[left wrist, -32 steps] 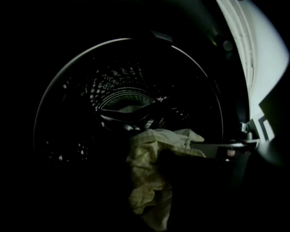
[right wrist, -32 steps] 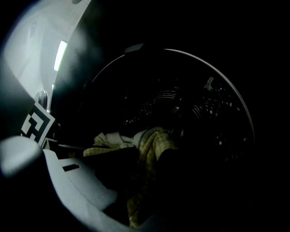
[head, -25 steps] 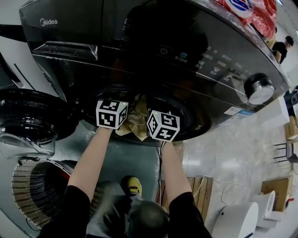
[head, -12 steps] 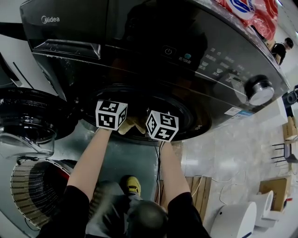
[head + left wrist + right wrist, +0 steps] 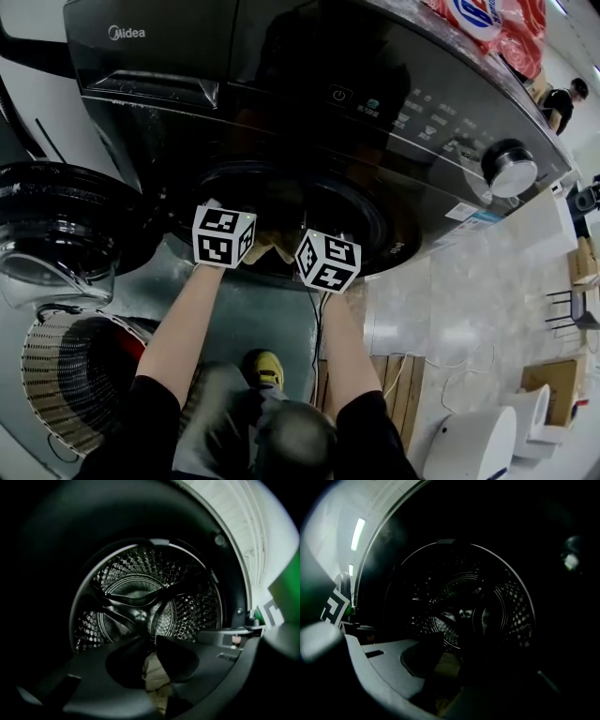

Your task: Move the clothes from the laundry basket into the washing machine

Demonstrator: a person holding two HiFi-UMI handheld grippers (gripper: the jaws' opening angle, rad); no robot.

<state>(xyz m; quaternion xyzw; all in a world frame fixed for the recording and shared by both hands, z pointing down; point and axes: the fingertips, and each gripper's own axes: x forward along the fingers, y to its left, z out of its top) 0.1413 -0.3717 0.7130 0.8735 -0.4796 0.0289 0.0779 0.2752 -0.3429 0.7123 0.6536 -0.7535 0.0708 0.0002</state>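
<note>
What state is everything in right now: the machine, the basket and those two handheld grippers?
Washing machine door: swung open to the left.
Laundry basket: on the floor, something red inside.
Tan cloth: at the drum opening, between both grippers' jaws.
Left gripper: jaws closing, pinching the cloth.
Right gripper: jaws closing around the cloth; grip too dark to judge.

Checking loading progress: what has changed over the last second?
The beige cloth has gone deeper into the black washing machine's steel drum; less hangs out. Both the left gripper's and right gripper's jaws are closing with it between them. Round glass door and ribbed laundry basket stayed put.
</note>
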